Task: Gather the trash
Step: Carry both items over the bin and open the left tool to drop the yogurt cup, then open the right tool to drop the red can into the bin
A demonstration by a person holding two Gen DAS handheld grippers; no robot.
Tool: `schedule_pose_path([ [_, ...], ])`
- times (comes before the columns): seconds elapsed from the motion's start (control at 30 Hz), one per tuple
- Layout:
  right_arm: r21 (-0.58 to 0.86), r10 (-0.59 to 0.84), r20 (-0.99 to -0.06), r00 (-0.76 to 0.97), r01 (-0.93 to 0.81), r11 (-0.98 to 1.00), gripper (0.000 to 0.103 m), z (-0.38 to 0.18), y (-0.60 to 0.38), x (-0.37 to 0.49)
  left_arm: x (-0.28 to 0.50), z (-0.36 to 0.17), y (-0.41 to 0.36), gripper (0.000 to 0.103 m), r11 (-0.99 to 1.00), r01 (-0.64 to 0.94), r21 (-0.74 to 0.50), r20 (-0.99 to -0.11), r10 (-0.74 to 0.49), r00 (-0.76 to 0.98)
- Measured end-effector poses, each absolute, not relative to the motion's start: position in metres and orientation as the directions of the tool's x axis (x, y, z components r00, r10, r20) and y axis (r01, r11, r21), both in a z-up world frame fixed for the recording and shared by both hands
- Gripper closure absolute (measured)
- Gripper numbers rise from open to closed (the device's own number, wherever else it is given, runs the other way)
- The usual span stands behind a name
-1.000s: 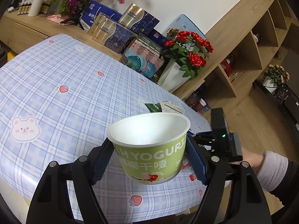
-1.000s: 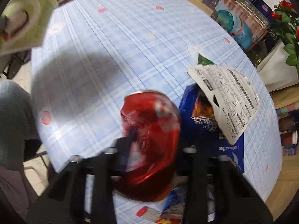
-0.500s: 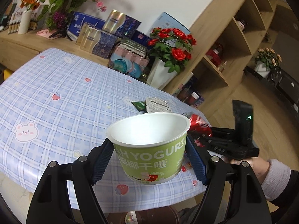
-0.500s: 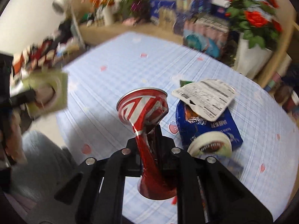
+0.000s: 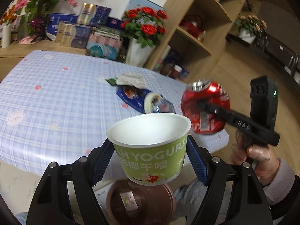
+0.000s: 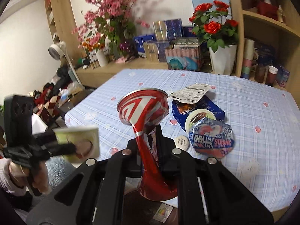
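Note:
My left gripper [image 5: 150, 150] is shut on an empty green yogurt cup [image 5: 150, 161], held upright past the near edge of the blue checked table [image 5: 56, 103]. A brown bin [image 5: 140, 200] stands on the floor right under the cup. My right gripper [image 6: 150, 136] is shut on a crushed red can [image 6: 144, 108], pinched flat at its middle and held upright above the bin [image 6: 131, 204]. In the left wrist view the can [image 5: 206, 101] hangs just right of the cup. In the right wrist view the cup [image 6: 78, 142] shows blurred at the left.
More trash lies near the table's edge: a blue coffee packet [image 6: 211, 110], a white printed label [image 6: 191, 93], a crumpled blue-red wrapper [image 6: 211, 138], a small white lid [image 6: 181, 141]. Boxes, flower vases [image 6: 223, 60] and wooden shelves stand behind the table.
Both grippers have drawn back from the table with their loads, and the bin has come into view below. The right gripper lifted the can and rolled it upright.

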State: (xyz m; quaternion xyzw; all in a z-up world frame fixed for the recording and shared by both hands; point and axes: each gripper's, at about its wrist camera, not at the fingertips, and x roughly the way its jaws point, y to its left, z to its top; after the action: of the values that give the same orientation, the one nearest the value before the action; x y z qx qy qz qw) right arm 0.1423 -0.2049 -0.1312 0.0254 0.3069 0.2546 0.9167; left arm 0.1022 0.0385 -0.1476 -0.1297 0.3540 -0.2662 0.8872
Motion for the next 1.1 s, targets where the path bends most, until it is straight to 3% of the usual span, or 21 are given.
schedule_pose_path([
  [0.67, 0.254, 0.429, -0.509, 0.746, -0.346, 0.903, 0.089, -0.148, -0.276, 0.072, 0.078, -0.207, -0.043, 0.027, 0.812, 0.435, -0.389, -0.711, -0.565, 0.419],
  [0.8, 0.260, 0.418, -0.501, 0.758, -0.328, 0.908, 0.089, -0.147, -0.289, 0.067, 0.078, -0.188, -0.054, 0.013, 0.827, 0.453, -0.334, -0.706, -0.537, 0.461],
  [1.1, 0.248, 0.428, -0.483, 0.764, -0.350, 0.903, 0.089, -0.140, -0.291, 0.055, 0.050, -0.116, -0.018, 0.006, 0.904, 0.347, -0.248, -0.567, -0.426, 0.704],
])
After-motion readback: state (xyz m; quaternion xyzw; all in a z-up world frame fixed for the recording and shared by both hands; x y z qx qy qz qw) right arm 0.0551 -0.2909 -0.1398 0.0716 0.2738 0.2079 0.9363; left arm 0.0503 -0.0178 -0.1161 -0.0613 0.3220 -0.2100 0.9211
